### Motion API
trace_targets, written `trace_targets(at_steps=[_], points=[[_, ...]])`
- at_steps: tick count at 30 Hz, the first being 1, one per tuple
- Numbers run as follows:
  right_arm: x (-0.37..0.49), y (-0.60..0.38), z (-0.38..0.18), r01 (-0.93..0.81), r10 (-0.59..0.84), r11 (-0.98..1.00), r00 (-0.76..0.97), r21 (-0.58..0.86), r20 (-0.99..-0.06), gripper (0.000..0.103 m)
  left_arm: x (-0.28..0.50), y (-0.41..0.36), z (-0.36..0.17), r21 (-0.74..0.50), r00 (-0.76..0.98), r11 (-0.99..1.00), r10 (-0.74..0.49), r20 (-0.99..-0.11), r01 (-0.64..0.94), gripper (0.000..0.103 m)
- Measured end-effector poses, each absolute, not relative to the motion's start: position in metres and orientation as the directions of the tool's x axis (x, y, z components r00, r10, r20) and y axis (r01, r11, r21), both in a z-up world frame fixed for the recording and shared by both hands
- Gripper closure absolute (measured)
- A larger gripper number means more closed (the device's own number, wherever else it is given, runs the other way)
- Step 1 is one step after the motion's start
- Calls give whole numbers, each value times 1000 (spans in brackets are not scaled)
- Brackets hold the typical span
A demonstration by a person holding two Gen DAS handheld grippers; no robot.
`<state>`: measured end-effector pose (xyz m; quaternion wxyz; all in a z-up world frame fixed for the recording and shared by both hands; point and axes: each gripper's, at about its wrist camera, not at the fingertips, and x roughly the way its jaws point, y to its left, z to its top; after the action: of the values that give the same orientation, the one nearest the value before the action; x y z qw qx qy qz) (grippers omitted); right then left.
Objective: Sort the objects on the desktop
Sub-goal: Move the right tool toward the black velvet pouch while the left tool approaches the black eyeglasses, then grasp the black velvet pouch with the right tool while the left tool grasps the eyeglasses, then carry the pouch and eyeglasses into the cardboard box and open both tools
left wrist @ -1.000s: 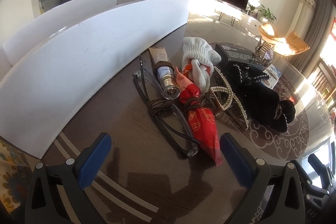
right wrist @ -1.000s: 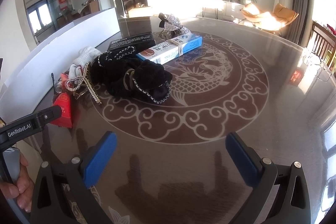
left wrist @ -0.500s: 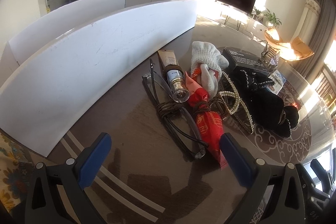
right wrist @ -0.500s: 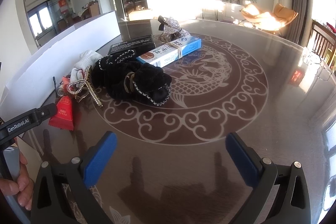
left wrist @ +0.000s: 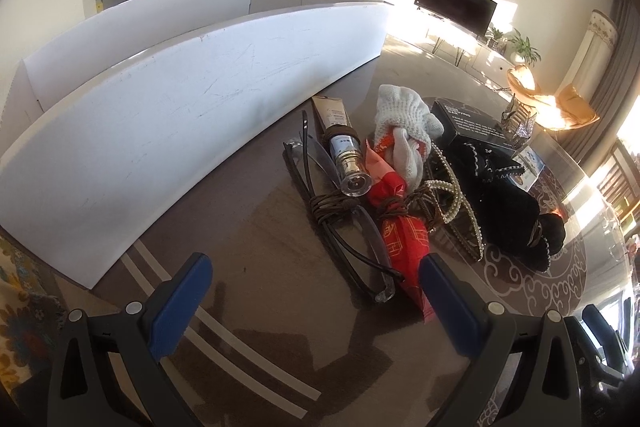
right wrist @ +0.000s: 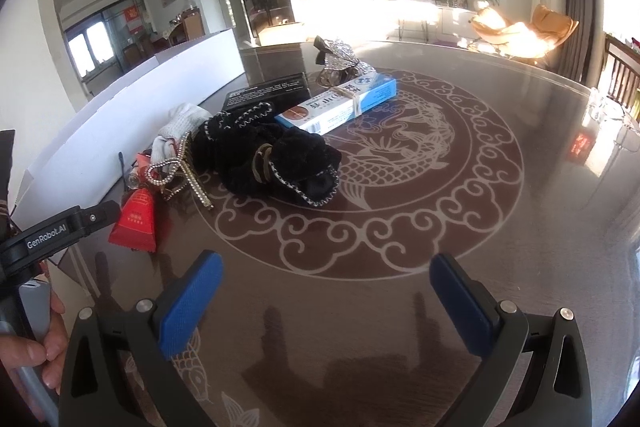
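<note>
Dark glass covers the table (right wrist: 500, 227), on which the clutter lies in a row beside a white box (left wrist: 180, 107): glasses (left wrist: 344, 227) nearest, then a small bottle (left wrist: 348, 163), a red packet (left wrist: 404, 239), a white glove (left wrist: 404, 119), a pearl hair clip (left wrist: 452, 191), a black velvet pouch (right wrist: 276, 155) and a blue-and-white carton (right wrist: 340, 105). The left gripper (left wrist: 316, 291) hovers with jaws wide apart and empty, just short of the glasses and packet. The right gripper (right wrist: 326, 291), likewise spread and empty, hangs over bare table, well apart from the pouch.
</note>
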<state>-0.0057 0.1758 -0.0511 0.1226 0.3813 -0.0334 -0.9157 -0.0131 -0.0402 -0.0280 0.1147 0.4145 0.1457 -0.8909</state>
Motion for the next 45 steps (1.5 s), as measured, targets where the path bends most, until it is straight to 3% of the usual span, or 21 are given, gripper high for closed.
trace_targets(at_steps=[6,13,15,16,17,19,34,35,37,39,45], points=[[-60,156,-37,389,-305,-920,-622,54,-721,0,-12,-40,-27,-199,-640,-932,-44,-767,303,0],[-121,110,-60,616,-335,-787,-418,7,-845,0,-7,-44,-25,-247,-656,-925,-2,-755,287,0],[-122,100,-61,635,-331,-772,-412,-7,-849,10,-7,-46,-25,-257,-655,-921,2,-756,293,0],[-121,97,-60,636,-329,-772,-418,-14,-847,36,-7,-48,-25,-262,-654,-918,4,-756,297,0],[-120,97,-60,629,-325,-778,-420,-13,-847,44,-7,-50,-26,-268,-654,-915,6,-757,302,0],[-113,100,-60,608,-345,-793,-424,19,-838,46,-8,-53,-27,-276,-650,-909,7,-760,313,0],[3,161,-61,508,-284,-861,-540,-38,-793,43,-54,-62,-43,-138,-548,-915,-101,-830,379,0],[7,163,-60,510,-284,-859,-541,-41,-792,43,-53,-63,-42,-141,-547,-920,-91,-832,367,3],[7,161,-60,511,-281,-858,-545,-47,-790,43,-46,-65,-40,-150,-550,-930,-64,-833,335,18],[9,167,-59,510,-281,-859,-545,-46,-790,43,-41,-68,-37,-182,-549,-939,-9,-836,292,23],[0,163,-65,507,-277,-861,-530,-38,-801,28,-67,-60,-38,-109,-501,-964,-28,-865,242,17]])
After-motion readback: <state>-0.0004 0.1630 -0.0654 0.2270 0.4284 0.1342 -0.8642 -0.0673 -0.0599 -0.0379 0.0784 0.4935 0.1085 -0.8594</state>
